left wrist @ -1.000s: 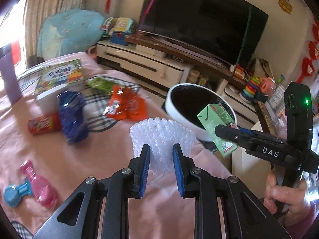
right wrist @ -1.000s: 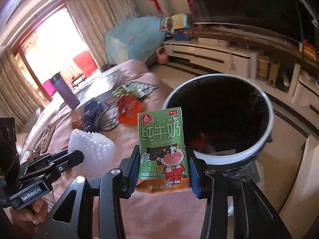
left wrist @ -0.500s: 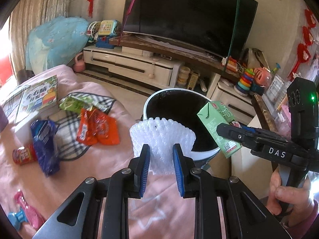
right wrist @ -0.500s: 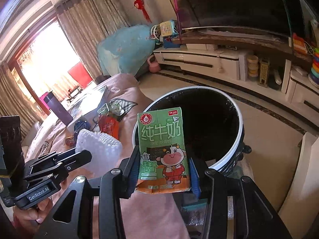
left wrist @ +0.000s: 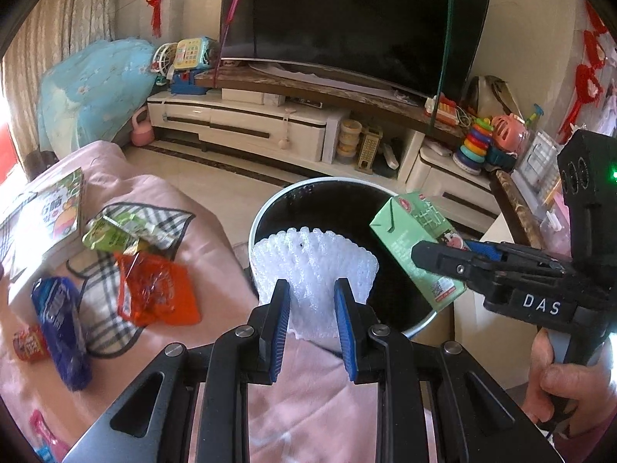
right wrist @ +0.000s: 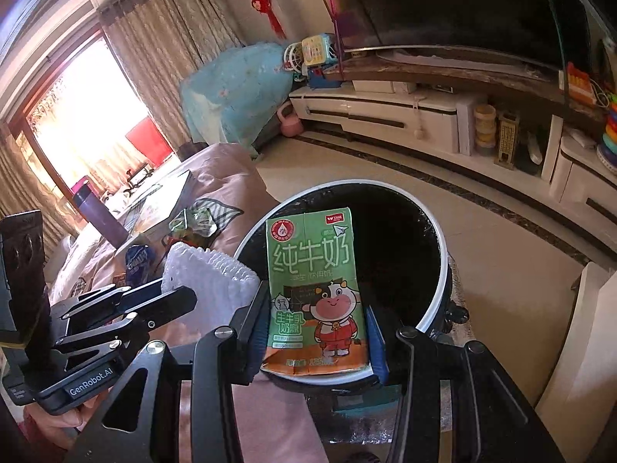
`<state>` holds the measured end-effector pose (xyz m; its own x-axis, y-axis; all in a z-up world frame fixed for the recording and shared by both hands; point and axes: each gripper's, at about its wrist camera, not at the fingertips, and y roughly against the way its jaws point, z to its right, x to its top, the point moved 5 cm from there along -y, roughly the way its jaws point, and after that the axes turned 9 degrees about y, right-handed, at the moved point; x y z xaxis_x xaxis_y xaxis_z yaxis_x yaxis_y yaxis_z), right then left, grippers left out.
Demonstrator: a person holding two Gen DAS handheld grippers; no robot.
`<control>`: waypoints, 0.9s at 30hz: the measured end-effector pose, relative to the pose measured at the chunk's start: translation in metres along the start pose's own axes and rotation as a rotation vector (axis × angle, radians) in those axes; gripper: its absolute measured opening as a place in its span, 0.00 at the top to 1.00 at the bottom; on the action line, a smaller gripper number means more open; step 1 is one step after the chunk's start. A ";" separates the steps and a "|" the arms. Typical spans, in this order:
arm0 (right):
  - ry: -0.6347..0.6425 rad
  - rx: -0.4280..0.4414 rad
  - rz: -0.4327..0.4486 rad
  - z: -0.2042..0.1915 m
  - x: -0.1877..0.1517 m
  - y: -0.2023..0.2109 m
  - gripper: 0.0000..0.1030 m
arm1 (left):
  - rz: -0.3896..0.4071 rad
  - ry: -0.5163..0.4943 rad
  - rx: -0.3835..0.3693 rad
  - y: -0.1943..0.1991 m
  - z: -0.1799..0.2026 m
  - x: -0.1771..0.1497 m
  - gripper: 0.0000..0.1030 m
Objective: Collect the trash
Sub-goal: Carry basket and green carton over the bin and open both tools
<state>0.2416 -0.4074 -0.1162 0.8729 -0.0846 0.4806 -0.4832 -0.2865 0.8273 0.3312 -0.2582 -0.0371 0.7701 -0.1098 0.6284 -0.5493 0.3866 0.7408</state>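
My left gripper (left wrist: 311, 301) is shut on a white foam fruit net (left wrist: 314, 260) and holds it at the near left rim of the round trash bin (left wrist: 266, 208). My right gripper (right wrist: 316, 328) is shut on a green milk carton (right wrist: 314, 270) and holds it upright over the bin's dark opening (right wrist: 397, 239). In the left wrist view the carton (left wrist: 414, 243) hangs over the bin's right side, held by the right gripper (left wrist: 435, 254). In the right wrist view the foam net (right wrist: 210, 270) sits left of the carton, held by the left gripper (right wrist: 162, 297).
Wrappers lie on the pink tablecloth (left wrist: 216, 231): an orange packet (left wrist: 154, 289), a green packet (left wrist: 108, 237), a blue packet (left wrist: 58, 308) and a small red packet (left wrist: 29, 345). A book (left wrist: 58, 208) lies at the far left. A TV stand (left wrist: 246, 123) stands behind the bin.
Both grippers have moved forward and right toward the bin with their loads. The foam net now overlaps the bin's rim and the carton is over the opening.
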 end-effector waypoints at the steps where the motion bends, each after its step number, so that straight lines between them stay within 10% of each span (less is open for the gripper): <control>1: -0.002 0.000 -0.003 0.002 0.001 -0.002 0.58 | -0.001 -0.001 0.000 -0.002 0.001 0.002 0.78; 20: -0.017 -0.026 -0.054 0.024 0.012 -0.023 0.57 | -0.024 -0.006 0.008 -0.035 0.011 0.019 0.74; 27: -0.079 -0.014 -0.048 0.038 0.013 -0.023 0.50 | -0.014 0.022 0.033 -0.035 0.009 0.022 0.35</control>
<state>0.2668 -0.4379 -0.1399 0.8972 -0.1463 0.4167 -0.4415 -0.2789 0.8528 0.3649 -0.2821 -0.0471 0.7846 -0.0950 0.6126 -0.5482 0.3552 0.7572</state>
